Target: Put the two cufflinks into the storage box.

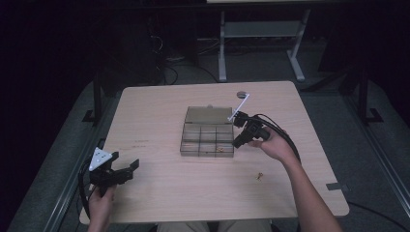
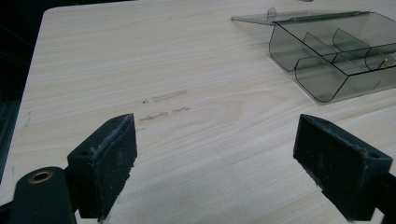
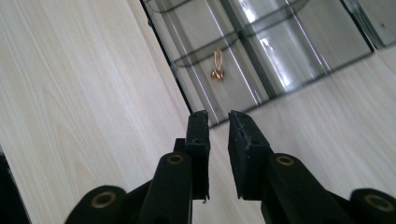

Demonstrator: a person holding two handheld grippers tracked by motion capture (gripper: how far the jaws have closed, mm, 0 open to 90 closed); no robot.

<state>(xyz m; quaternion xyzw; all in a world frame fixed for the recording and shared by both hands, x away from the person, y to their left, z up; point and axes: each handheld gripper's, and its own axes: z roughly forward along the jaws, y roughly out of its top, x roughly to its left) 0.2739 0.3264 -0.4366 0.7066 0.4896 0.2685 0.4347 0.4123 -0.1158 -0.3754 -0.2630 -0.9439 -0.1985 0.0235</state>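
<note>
Organizer box [image 1: 208, 133]: transparent grey, lid open, at centre of worktop [image 1: 159, 193]; one small brass piece [image 3: 217, 65] resting in a front compartment. Second brass piece [image 1: 260, 176] loose on worktop, nearer the person, well apart from box.

Left tool [image 2: 215, 158]: jaws wide apart, empty, low over bare worktop at near left, aimed toward box.

Right tool [image 3: 218, 126]: jaws nearly together, narrow gap, clamped on nothing, just beside right edge of box.

Risks, as judged:
- Loose brass piece small and flat-lying; likely to slip or skid from pads on pinch.
- Box light and unrestrained; contact from right tool could shift it or spill contents.

View differences:
- Right gripper view resolves stored piece as a thin loop with a bead; high view gives only a speck.
- High view alone locates loose piece.
- Left gripper view reveals curved compartment dividers [image 2: 343, 39].
</note>
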